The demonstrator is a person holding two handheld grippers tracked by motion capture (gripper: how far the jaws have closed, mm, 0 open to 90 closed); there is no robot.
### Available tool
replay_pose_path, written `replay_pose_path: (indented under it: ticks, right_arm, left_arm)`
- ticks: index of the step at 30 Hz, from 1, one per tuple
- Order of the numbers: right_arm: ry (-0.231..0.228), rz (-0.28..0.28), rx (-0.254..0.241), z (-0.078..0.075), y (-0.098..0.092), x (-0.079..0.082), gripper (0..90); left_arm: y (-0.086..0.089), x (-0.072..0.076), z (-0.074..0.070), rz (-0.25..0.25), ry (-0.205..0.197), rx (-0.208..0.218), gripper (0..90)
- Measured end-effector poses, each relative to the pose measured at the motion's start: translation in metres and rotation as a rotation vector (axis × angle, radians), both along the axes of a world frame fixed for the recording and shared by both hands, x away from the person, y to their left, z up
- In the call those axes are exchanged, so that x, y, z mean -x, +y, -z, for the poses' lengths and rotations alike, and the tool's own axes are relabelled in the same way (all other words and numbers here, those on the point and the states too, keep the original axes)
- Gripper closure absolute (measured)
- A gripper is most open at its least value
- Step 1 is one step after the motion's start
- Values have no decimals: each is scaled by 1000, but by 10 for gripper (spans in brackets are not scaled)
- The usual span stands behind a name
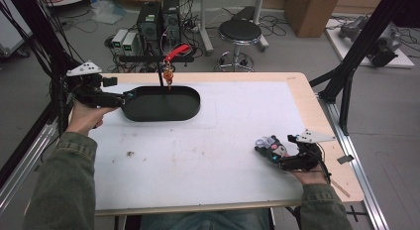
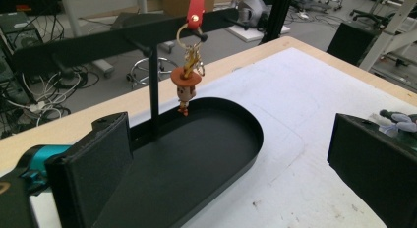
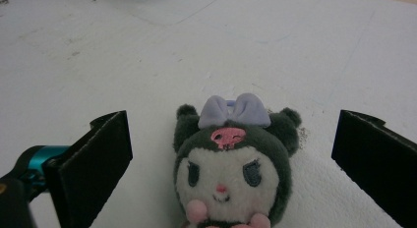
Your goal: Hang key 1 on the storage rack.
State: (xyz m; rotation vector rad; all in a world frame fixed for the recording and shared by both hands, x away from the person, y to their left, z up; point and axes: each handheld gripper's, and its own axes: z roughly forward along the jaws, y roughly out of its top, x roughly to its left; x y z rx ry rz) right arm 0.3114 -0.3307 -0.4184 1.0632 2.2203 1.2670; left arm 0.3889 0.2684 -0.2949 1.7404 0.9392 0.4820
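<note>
1. The right gripper (image 3: 231, 154) rests near the table's (image 1: 208, 155) near right edge, jaws spread wide around a plush (image 3: 233, 169) lying between them, untouched.
2. Farther left, the left gripper (image 2: 231, 159) hangs open at the black tray's (image 2: 216, 154) end.
3. A keychain (image 2: 187, 85) dangles from the tray's stand (image 2: 154, 90).

Olive-green long sleeves (image 1: 64, 185) are worn on both forearms, cuffs gathered at the wrists; blue denim is seen at the near edge between them. Each hand carries black tongs. The left tongs (image 1: 121, 98) are topped by a grey three-cornered plate (image 1: 84, 68) dotted with small dark holes. An identical plate (image 1: 312, 136) is fitted to the right tongs (image 1: 270, 151). A teal cylindrical fitting (image 2: 37, 161) is noted behind the left-hand jaw in both gripper views. The jaws are flat, matte-black rectangular blocks.
</note>
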Motion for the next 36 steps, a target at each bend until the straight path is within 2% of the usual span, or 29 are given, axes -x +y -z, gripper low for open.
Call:
replay_pose_path:
  ticks: [6, 14, 20, 25, 32, 36]
  right_arm:
    - [0, 1, 1, 0, 0, 0, 7]
    - [4, 2, 4, 0, 0, -1, 7]
    - [3, -1, 7, 1, 0, -1, 7]
    - [1, -1, 10, 1, 1, -1, 7]
    - [1, 2, 13, 1, 1, -1, 7]
    - [4, 2, 13, 1, 1, -1, 7]
  left_arm:
    - [9, 8, 19, -19, 21, 8, 37]
    - [16, 16, 28, -32, 35, 11, 37]
    - [19, 28, 45, -45, 56, -35, 37]
    - [25, 39, 59, -52, 85, -31, 37]
    - [32, 55, 66, -64, 84, -29, 37]
    - [35, 62, 72, -58, 104, -29, 37]
